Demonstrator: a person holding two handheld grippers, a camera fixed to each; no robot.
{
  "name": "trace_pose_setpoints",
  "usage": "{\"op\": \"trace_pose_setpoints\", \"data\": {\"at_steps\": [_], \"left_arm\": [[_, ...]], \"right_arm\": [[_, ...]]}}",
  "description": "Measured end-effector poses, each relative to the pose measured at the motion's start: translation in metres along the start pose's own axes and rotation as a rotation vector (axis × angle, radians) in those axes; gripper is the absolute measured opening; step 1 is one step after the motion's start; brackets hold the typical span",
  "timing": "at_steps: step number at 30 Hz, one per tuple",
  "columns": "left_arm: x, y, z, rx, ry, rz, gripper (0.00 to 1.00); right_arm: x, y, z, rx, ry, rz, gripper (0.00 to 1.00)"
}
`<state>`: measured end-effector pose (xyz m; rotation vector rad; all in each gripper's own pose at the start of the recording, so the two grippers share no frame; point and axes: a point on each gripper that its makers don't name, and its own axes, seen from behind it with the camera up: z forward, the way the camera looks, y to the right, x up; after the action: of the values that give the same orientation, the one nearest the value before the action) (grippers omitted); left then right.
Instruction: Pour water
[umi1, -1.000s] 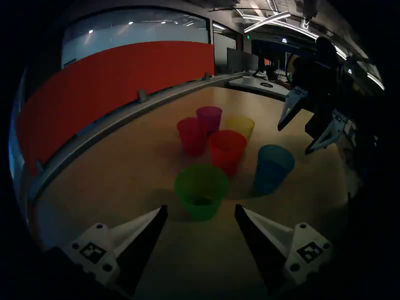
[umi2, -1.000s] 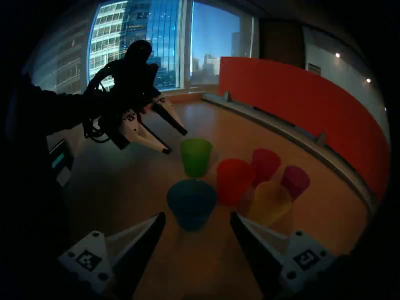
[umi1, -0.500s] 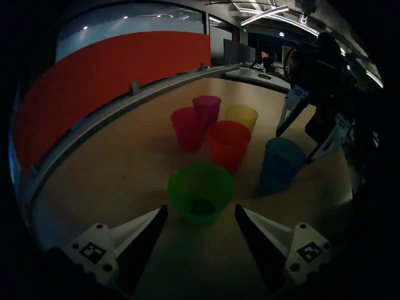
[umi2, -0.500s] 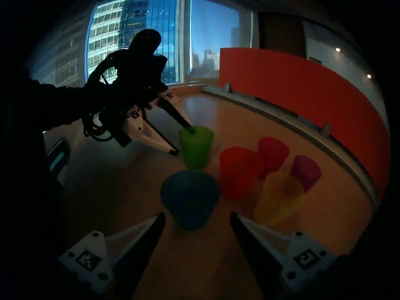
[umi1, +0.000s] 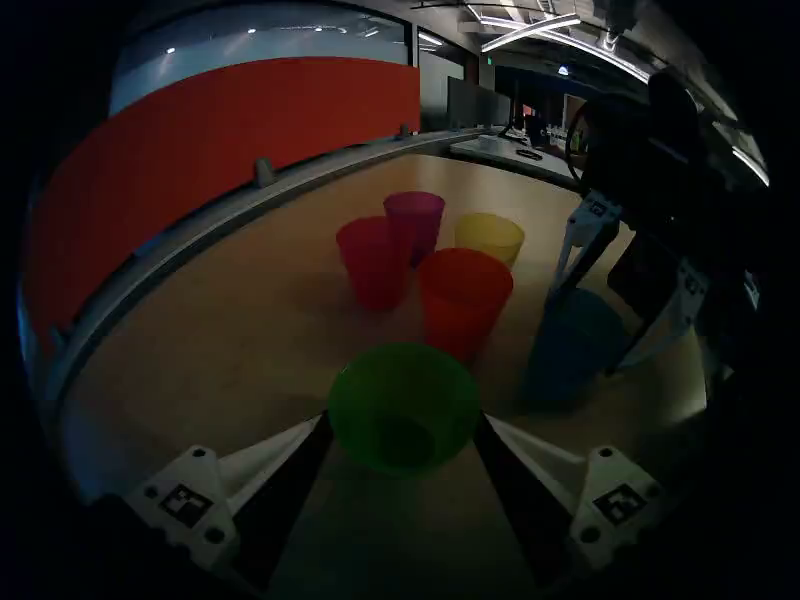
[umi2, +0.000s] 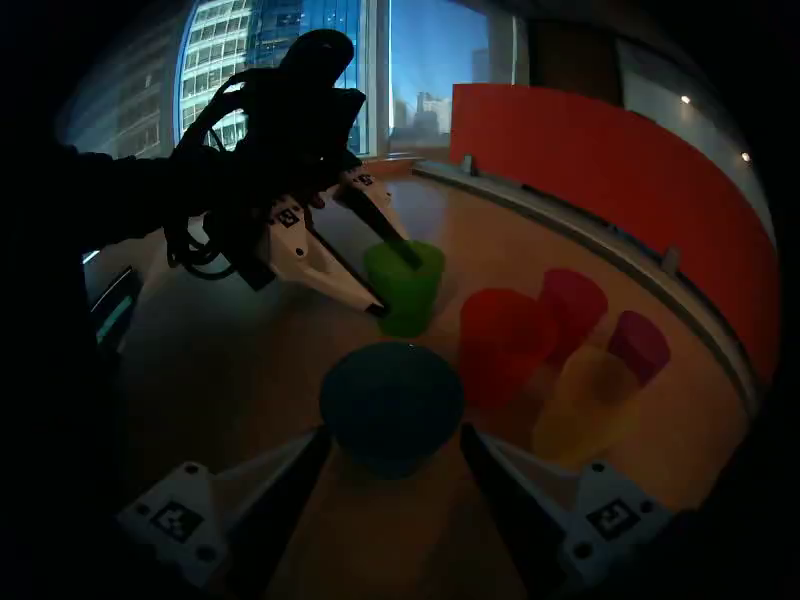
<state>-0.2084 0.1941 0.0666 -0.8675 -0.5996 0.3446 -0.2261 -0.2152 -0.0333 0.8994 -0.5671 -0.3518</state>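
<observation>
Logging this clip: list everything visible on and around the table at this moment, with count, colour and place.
green cup: 1, green, nearest the left gripper, between its fingers
blue cup: 1, dark blue, between the right gripper's fingers
orange cup: 1, orange-red, middle of the cluster
red cup: 1, crimson, behind the orange cup, toward the red panel
magenta cup: 1, magenta, far side of the cluster
yellow cup: 1, yellow, beside the magenta cup
table: 1, light wood, under all the cups
wall panel: 1, red, along the table's far edge
window: blue sky and towers, behind the table
sleeve: 1, dark, behind the left gripper
left gripper: 1, white with black fingers, open
right gripper: 1, same, open
</observation>
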Motion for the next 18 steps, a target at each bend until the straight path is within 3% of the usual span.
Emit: {"op": "trace_pose_setpoints", "data": {"at_steps": [18], "left_arm": [[0.006, -0.004, 0.010, 0.001, 0.021, -0.028, 1.00]], "right_arm": [[0.011, -0.004, 0.015, 0.014, 0.013, 0.006, 1.00]]}}
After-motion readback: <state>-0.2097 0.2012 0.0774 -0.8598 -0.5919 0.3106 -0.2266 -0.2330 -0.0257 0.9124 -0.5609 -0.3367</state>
